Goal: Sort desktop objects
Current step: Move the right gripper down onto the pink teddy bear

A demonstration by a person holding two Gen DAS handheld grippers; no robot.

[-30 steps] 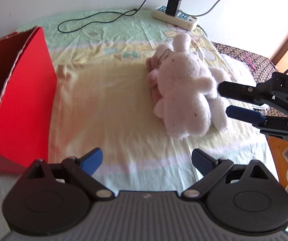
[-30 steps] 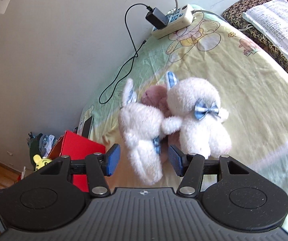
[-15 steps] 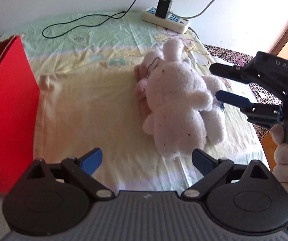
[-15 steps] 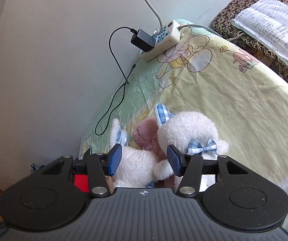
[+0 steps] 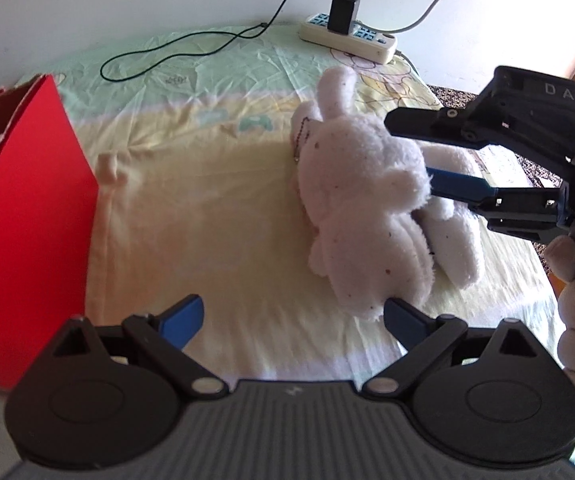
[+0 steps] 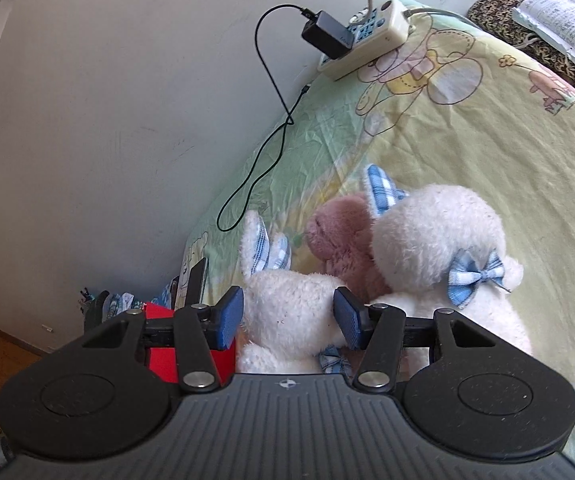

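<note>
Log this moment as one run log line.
right gripper: jaws open around white plush bunny | left gripper: open, idle | red cardboard box: waiting

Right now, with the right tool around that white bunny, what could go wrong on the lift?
1. The right tool brackets the near white bunny, which is pressed against the pink plush and the bow-tie bunny; a lift may drag them along.
2. Soft plush compresses, so the grip could slip.
3. The red box sits far to the left, so a loose hold may drop the toy on the way.
</note>
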